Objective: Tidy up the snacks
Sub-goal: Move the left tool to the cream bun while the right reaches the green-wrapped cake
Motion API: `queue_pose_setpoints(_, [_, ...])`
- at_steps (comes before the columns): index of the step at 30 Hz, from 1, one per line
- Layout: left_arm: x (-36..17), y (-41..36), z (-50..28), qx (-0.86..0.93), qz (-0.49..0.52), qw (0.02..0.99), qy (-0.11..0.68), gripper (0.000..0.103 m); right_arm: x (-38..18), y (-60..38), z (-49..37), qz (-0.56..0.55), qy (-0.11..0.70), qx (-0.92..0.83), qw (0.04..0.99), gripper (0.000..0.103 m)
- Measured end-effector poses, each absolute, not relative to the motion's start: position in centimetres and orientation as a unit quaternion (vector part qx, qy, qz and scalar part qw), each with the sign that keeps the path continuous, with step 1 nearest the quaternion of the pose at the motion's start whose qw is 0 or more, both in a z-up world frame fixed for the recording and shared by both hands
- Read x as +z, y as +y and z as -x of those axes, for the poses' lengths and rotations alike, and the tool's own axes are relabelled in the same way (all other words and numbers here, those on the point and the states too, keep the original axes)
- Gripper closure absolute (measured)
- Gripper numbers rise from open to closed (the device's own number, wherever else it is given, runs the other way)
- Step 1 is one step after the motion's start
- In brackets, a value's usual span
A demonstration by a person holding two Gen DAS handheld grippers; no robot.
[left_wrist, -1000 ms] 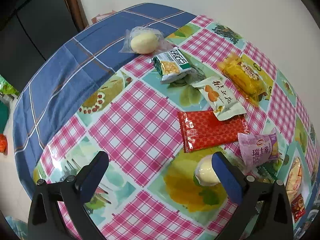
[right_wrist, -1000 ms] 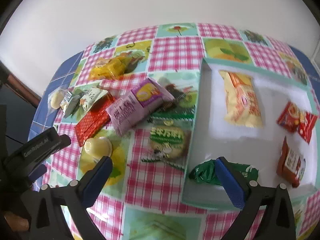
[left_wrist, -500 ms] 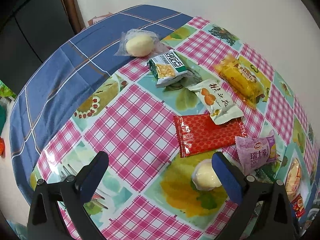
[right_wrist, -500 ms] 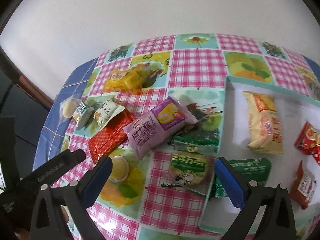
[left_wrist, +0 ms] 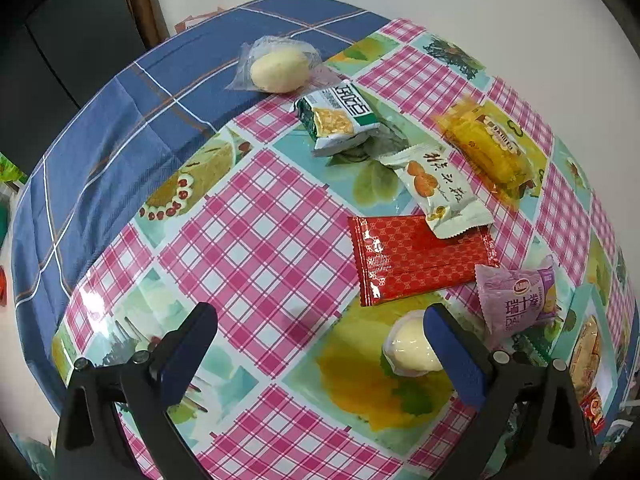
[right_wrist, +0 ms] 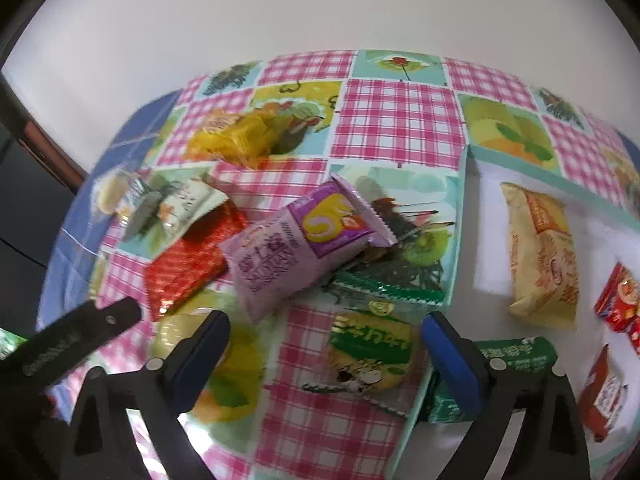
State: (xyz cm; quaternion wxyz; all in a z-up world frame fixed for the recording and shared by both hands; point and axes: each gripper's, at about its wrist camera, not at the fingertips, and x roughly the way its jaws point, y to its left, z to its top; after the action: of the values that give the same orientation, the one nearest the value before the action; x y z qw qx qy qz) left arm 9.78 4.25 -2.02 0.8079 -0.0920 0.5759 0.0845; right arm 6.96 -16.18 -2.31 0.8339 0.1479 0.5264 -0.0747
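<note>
The right gripper (right_wrist: 325, 354) hangs over the table (right_wrist: 400, 120) with its jaws wide apart and holding nothing — they have just been closing a little. Between the blue fingers (right_wrist: 450, 362), down on the cloth, lies a clear cookie pack (right_wrist: 370, 354) with a green label; the pads do not touch it. Just beyond it sits a purple pack (right_wrist: 304, 244), tilted, overlapping a red pack (right_wrist: 192, 264) to its left. Farther off are a yellow pack (right_wrist: 236, 136) and a white pack (right_wrist: 184, 204), somewhat blurred. To the right stands a white tray (right_wrist: 476, 240) with a pale green rim; in it lie an orange-yellow bag (right_wrist: 540, 256), a green pack (right_wrist: 516, 356) partly behind the right finger, and red packs (right_wrist: 618, 308) at the far edge.

The left gripper (left_wrist: 316, 344) is also open and empty, jaws spread above the checked cloth. A round pale sweet (left_wrist: 408, 348) lies beside its right finger; whether they touch I cannot tell. Beyond it lie the red pack (left_wrist: 416, 256), the purple pack (left_wrist: 516, 296), the white pack (left_wrist: 436, 188) resting on the red one's edge, a green-and-white pack (left_wrist: 340, 116), the yellow pack (left_wrist: 484, 144) and — on the blue cloth (left_wrist: 120, 128) — a wrapped bun (left_wrist: 280, 70).
</note>
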Motion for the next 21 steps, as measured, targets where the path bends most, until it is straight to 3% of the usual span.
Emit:
queue_pose_setpoints(3, [-2.4, 4.2, -9.9, 0.082, 0.092, 0.803, 0.583, 0.001, -2.8, -16.2, -7.0, -0.147, 0.533, -0.077, 0.83, 0.021])
queue_pose_setpoints(12, [-3.1, 3.9, -10.1, 0.077, 0.094, 0.798, 0.59, 0.001, -3.0, -15.5, -6.7, -0.142, 0.537, -0.062, 0.829, 0.037])
queue_pose_setpoints(21, [-4.3, 1.8, -11.1, 0.042, 0.066, 0.799, 0.596, 0.001, -3.6, -13.3, -6.1, -0.087, 0.568, -0.05, 0.817, 0.042])
